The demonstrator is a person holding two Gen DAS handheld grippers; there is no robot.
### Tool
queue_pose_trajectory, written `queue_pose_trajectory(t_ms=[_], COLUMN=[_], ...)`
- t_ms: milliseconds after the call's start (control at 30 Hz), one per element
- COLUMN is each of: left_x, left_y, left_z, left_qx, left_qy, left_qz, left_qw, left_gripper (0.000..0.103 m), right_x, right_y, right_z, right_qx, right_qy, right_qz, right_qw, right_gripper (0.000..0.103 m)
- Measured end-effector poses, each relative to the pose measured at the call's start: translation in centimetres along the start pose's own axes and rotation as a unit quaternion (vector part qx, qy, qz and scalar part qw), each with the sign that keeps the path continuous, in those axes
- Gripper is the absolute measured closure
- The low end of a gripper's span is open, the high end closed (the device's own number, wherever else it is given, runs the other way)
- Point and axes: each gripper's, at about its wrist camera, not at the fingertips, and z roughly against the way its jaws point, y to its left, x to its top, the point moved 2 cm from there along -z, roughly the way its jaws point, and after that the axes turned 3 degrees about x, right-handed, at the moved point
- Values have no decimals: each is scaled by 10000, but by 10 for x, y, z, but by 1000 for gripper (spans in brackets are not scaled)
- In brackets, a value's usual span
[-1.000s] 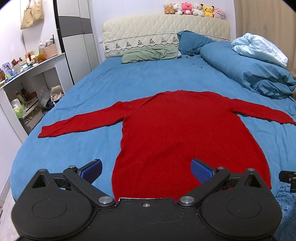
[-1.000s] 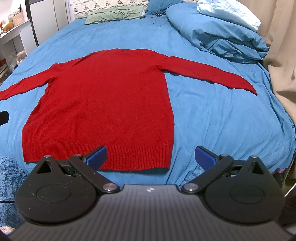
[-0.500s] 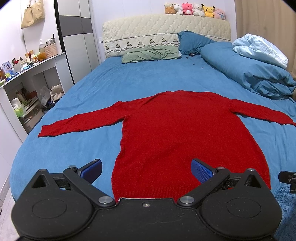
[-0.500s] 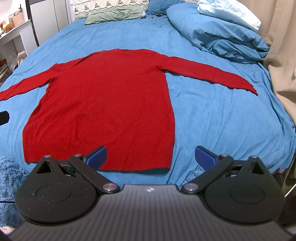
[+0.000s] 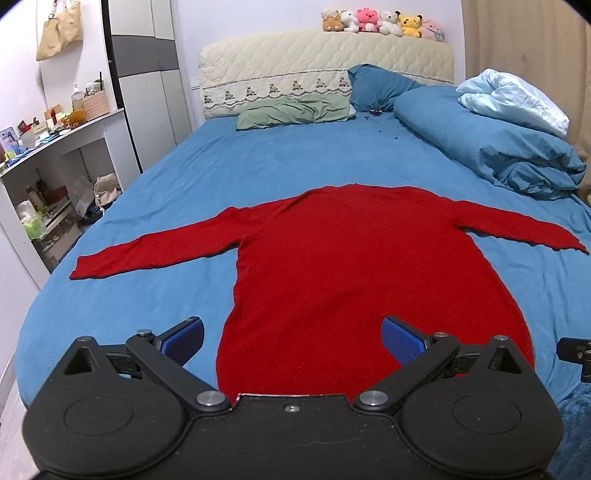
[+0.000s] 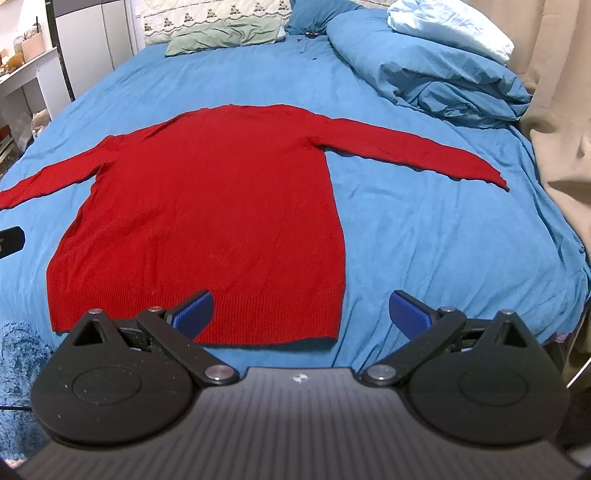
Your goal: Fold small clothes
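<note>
The left gripper [image 5: 291, 338] and right gripper [image 6: 301, 310] are both gaping wide, gripping nothing, hovering near the hem of the flat-lying red knitted long-sleeved sweater [image 6: 218, 206].

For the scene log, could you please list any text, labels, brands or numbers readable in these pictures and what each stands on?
No text can be read in either view.
Bottles and boxes on the shelf: any labels are too small and blurred to read.
Right gripper: its body bears a small white mark, a symbol and not lettering.
Sweater, headboard, plush toys: no writing visible.
</note>
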Motion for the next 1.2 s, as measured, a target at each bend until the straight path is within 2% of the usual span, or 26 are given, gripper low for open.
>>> queue_pose_trajectory(t_ms=[233, 400, 633, 767, 900, 1067, 1200], left_x=[4, 9, 26, 46, 81, 135, 173], left_y=[0, 2, -1, -10, -30, -70, -111], left_z=[2, 2, -18, -45, -85, -145, -199], left_qx=[-78, 4, 87, 15, -197, -643, -1078], left_qy=[-18, -65, 26, 50, 22, -13, 177], left_qz=[-9, -3, -31, -140, -247, -214, -49], left_qw=[10000, 10000, 10000, 9999, 9995, 9977, 9940], left_gripper=[0, 0, 0, 0, 0, 0, 0], right_x=[2, 6, 25, 47, 79, 120, 140], right_y=[-3, -3, -18, -52, -97, -159, -207], right_z=[3, 2, -20, -44, -75, -118, -156], right_qx=[43, 183, 260, 99, -325, -765, -860], right_qy=[-44, -67, -42, -61, -220, -408, -508], right_qz=[-65, -65, -221, -530, -820, -1208, -1713], right_qw=[10000, 9998, 9994, 9985, 9959, 9889, 9801], right_gripper=[0, 0, 0, 0, 0, 0, 0])
